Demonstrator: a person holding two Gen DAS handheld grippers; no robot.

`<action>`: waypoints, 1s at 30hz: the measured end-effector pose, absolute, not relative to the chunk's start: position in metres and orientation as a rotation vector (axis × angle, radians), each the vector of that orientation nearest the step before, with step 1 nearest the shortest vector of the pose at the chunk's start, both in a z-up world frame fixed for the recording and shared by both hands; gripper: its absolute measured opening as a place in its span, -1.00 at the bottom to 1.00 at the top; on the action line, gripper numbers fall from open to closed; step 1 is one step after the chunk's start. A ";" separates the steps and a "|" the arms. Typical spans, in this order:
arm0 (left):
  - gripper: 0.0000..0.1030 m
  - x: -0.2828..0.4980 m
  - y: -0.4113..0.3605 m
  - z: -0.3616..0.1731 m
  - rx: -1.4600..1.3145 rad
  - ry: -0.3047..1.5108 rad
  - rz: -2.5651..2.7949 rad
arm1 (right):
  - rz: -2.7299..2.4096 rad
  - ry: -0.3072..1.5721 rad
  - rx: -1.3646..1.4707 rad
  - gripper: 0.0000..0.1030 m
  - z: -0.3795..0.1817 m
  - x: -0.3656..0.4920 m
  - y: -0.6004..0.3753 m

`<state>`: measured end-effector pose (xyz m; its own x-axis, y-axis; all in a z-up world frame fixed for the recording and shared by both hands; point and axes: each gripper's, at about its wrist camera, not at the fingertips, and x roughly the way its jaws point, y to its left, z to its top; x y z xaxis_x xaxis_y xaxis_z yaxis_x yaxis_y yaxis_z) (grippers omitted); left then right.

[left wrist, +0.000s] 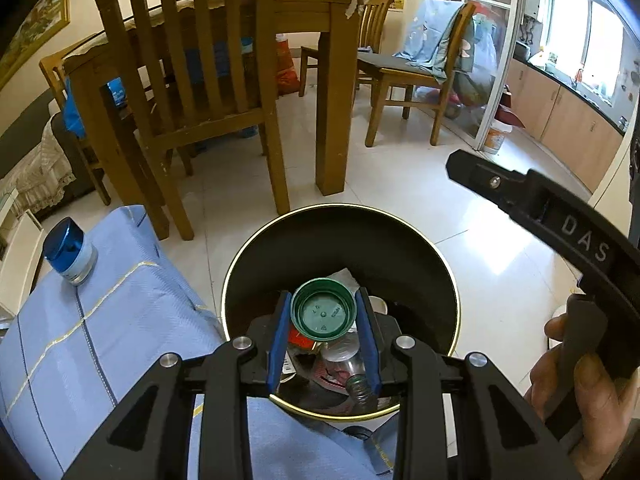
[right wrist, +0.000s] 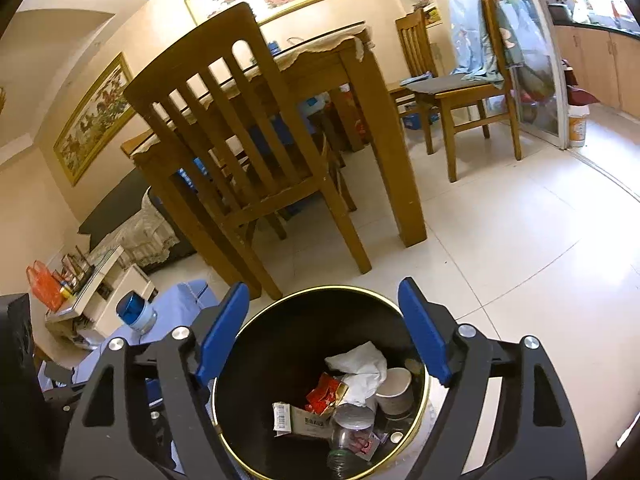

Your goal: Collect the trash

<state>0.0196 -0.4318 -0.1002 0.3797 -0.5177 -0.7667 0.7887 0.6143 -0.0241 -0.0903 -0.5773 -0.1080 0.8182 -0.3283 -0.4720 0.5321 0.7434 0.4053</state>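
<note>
My left gripper [left wrist: 324, 295] is shut on a green bottle cap [left wrist: 323, 314], its blue pads pressing on both sides of the cap. It hangs over a black round bin [left wrist: 340, 240] with a gold rim. My right gripper [right wrist: 323, 285] stands open above the same bin [right wrist: 316, 332], nothing between its blue pads. In the bin lie a clear plastic bottle [right wrist: 348, 436], white tissue [right wrist: 360, 364], a paper cup [right wrist: 394, 390], a red wrapper [right wrist: 326, 394] and a small carton [right wrist: 300, 420]. A person's hand [left wrist: 592, 392] grips the right tool's handle at the right edge of the left wrist view.
A blue-lidded jar [left wrist: 70, 250] stands on a surface covered with light blue cloth [left wrist: 100, 320], left of the bin. Behind the bin are a wooden chair [left wrist: 192, 80] and a table leg [left wrist: 332, 120] on a white tiled floor [left wrist: 420, 200]. Another chair [left wrist: 412, 76] stands farther right.
</note>
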 end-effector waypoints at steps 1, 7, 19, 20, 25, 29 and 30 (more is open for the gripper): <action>-0.32 0.020 -0.432 -0.101 0.375 0.823 -0.861 | -0.498 0.382 0.558 0.59 -0.108 -0.092 -0.578; -0.19 0.018 -0.430 -0.101 0.375 0.816 -0.868 | -0.523 0.395 0.583 0.62 -0.113 -0.094 -0.585; 0.25 0.014 -0.398 -0.085 0.351 0.755 -0.798 | -0.537 0.435 0.542 0.74 -0.114 -0.081 -0.580; 0.42 0.014 -0.390 -0.082 0.348 0.742 -0.775 | -0.538 0.443 0.530 0.78 -0.113 -0.079 -0.578; 0.86 0.017 -0.330 -0.069 0.358 0.674 -0.557 | -0.496 0.547 0.449 0.90 -0.118 -0.056 -0.556; 0.87 0.034 -0.257 -0.060 0.323 0.684 -0.328 | -0.407 0.742 0.354 0.90 -0.134 -0.019 -0.509; 0.87 0.037 -0.235 -0.058 0.308 0.687 -0.270 | -0.376 0.766 0.344 0.90 -0.136 -0.013 -0.494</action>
